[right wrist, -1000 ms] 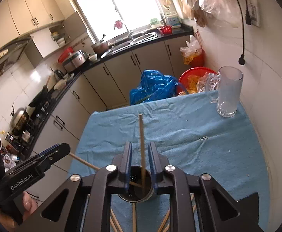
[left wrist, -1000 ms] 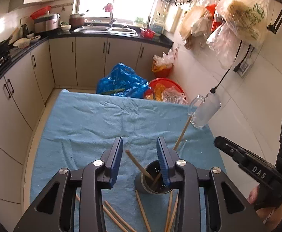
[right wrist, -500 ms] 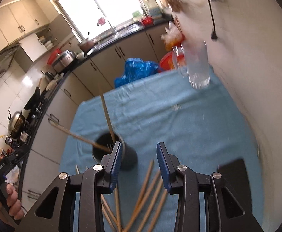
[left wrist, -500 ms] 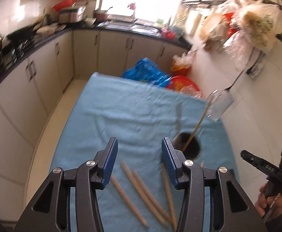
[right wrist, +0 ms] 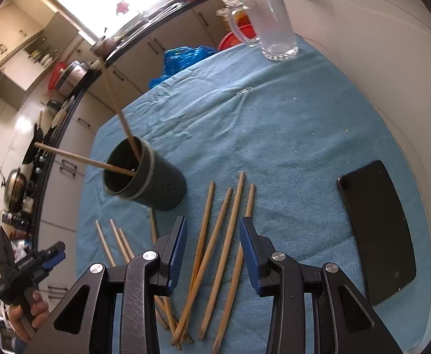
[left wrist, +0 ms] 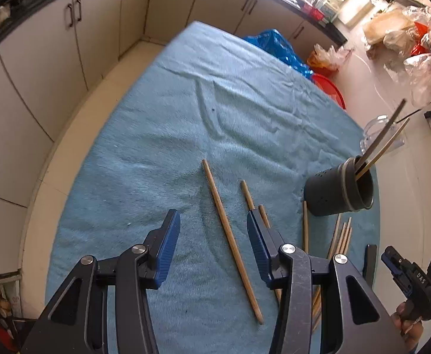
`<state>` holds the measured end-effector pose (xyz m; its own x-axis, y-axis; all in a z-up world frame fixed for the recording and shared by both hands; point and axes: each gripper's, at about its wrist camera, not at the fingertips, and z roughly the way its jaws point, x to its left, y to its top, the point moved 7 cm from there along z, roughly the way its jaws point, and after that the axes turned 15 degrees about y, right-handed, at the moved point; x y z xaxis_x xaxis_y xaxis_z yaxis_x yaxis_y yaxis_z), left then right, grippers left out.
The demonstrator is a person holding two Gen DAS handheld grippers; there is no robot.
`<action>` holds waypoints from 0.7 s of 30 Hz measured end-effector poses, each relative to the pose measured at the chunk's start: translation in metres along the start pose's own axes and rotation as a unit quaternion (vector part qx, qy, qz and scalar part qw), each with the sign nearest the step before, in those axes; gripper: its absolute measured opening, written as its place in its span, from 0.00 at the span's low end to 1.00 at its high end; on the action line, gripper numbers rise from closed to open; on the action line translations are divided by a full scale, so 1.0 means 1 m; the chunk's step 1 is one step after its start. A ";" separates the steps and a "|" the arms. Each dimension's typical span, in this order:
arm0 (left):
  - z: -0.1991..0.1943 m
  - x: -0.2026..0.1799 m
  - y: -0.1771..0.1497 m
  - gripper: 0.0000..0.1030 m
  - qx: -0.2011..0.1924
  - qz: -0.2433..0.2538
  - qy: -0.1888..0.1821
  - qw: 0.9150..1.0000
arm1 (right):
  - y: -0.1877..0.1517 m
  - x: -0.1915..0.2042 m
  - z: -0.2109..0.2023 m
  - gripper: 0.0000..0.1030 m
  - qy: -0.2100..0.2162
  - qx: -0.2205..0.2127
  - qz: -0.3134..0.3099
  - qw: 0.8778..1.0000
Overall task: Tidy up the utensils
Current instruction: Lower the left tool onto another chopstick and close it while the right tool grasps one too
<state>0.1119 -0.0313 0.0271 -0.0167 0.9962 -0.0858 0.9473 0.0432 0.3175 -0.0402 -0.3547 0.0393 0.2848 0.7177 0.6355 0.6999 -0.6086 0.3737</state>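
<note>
Left gripper [left wrist: 212, 247] points steeply down at the blue towel [left wrist: 245, 109], jaws partly open, nothing gripped. One long chopstick [left wrist: 231, 240] lies flat on the towel in the gap between the blue pads, nearer the right pad, not touched by either. Its long axis runs away from the camera and leans left at the far end; the near tip ends low between the gripper arms. Two shorter-looking sticks [left wrist: 252, 199] lie just right of it, partly hidden behind the right finger.

Right gripper [right wrist: 214, 246] also tilts down, jaws partly open, holding nothing. A loose fan of chopsticks [right wrist: 224, 227] lies on the towel under and between its pads (four or so, overlapping at the near ends, can't count exactly). Their long axes run away from the camera, far tips spreading toward the dark holder cup [right wrist: 153, 177].

Holder cup stands upright on the towel, far-left of the right gripper's jaws, with two chopsticks [right wrist: 118, 109] already in it, leaning out over the rim up-left.

Glass mug [right wrist: 271, 26] at the far towel edge, black phone [right wrist: 378, 230] flat at right, well apart from the sticks.
</note>
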 end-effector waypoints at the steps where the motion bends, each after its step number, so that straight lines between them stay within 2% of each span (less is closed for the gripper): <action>1: 0.007 -0.003 0.001 0.44 0.007 0.005 -0.003 1.000 | 0.000 -0.002 0.000 0.39 -0.004 -0.003 0.005 1.000; 11: 0.064 -0.033 0.006 0.44 0.049 0.047 -0.002 0.998 | -0.004 -0.015 -0.001 0.38 -0.038 -0.004 0.049 0.998; 19: 0.077 -0.034 0.006 0.44 0.048 0.043 0.027 0.998 | -0.009 -0.030 0.007 0.38 -0.044 0.020 0.055 0.997; 21: 0.077 -0.036 0.008 0.40 0.037 0.051 0.042 0.997 | -0.006 -0.034 0.007 0.38 -0.042 0.017 0.056 0.997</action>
<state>0.1445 -0.0722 -0.0402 0.0570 0.9981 0.0230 0.9665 -0.0609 0.2494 -0.0495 -0.3729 0.0103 0.4150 0.6728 0.6124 0.6828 -0.6752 0.2791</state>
